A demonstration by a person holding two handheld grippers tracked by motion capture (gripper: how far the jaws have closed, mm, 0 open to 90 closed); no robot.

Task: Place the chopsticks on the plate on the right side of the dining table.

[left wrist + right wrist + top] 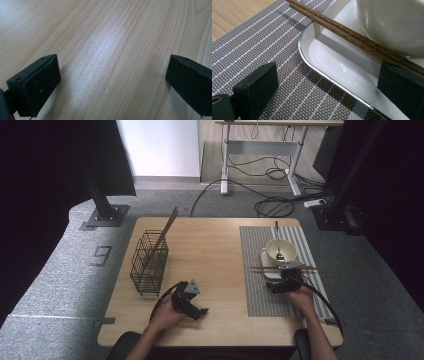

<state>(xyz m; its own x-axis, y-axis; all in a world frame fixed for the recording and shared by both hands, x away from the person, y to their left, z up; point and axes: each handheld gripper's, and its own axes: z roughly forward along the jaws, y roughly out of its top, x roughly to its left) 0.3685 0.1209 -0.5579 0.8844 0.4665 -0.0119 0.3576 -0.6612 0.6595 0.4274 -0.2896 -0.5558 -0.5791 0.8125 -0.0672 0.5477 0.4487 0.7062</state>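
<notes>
The right gripper (pixel 327 90) has its jaws spread wide with nothing between them: the left finger (pixel 255 87) sits over the striped placemat (pixel 262 50), the right finger (pixel 402 87) over the white tray (pixel 329 57). The tray's rounded rim runs through the gap between the fingers. Just beyond the right finger, and passing right above its tip, lie the wooden chopsticks (pixel 352 37), resting across the tray's edge and slanting away to the far left. Past them stands the cream bowl (pixel 397 25), close behind the chopsticks.

In the high view the left gripper (pixel 192 306) rests low on the bare table (pixel 210 250), jaws likewise wide apart and empty, with the wire basket (pixel 149 265) farther off, holding one chopstick (pixel 165 232) upright.

As I judge it, the chopsticks are the target, and the risk is in the closing: they lie at the right finger rather than centred, so the jaws may catch the tray rim, or take only one stick and roll the other off. A push forward could knock the bowl, whose spoon (pixel 278 245) might tip
</notes>
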